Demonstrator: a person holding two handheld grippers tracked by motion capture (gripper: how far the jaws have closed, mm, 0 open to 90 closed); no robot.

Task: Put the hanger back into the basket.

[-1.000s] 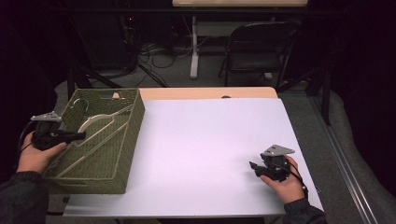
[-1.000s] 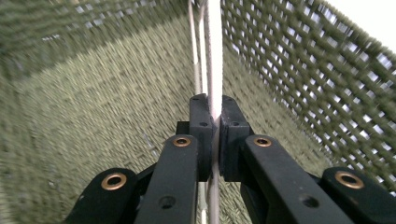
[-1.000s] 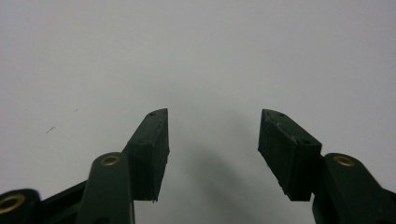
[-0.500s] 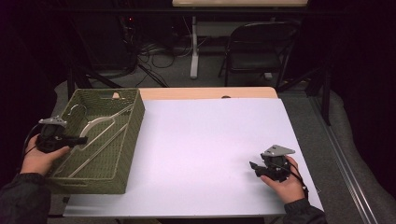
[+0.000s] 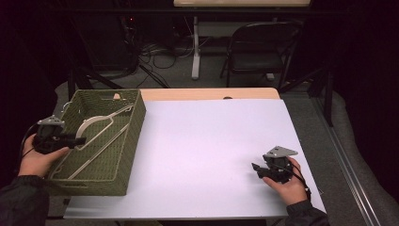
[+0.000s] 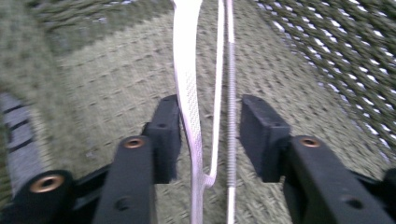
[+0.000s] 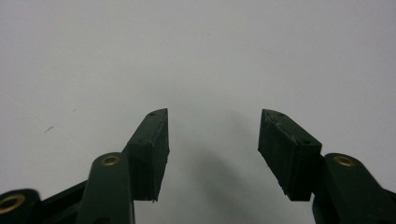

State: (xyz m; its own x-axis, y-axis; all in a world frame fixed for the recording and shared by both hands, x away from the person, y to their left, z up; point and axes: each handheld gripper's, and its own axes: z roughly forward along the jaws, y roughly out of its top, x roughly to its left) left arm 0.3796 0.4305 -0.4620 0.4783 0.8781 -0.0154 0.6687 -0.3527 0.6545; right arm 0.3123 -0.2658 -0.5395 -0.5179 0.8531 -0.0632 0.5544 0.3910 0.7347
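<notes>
The left claw (image 5: 77,140) is held over the near-left rim of a green woven basket (image 5: 123,155), with its jaws pointed into the basket. In the left gripper view, the left claw (image 6: 210,135) is seen with its jaws apart, and a white clothes hanger (image 6: 189,93) is seen passing between them. The flat white arm of the hanger lies close against the inner face of the left-hand jaw in that view; whether it is touched cannot be told. A thin wire part of the hanger runs between the flat arm and the right-hand jaw, clear of that jaw. Beyond the jaws, the woven floor and walls of the basket are seen. In the high view, the hanger (image 5: 96,123) is seen lying inside the basket, just ahead of the left claw. The basket is set on the left part of the white table (image 5: 207,150). The right claw (image 5: 256,168) is held low over the near-right part of the table, well apart from the basket. In the right gripper view, the right claw (image 7: 214,140) is seen with its jaws wide apart and nothing between them, with bare white table ahead.
</notes>
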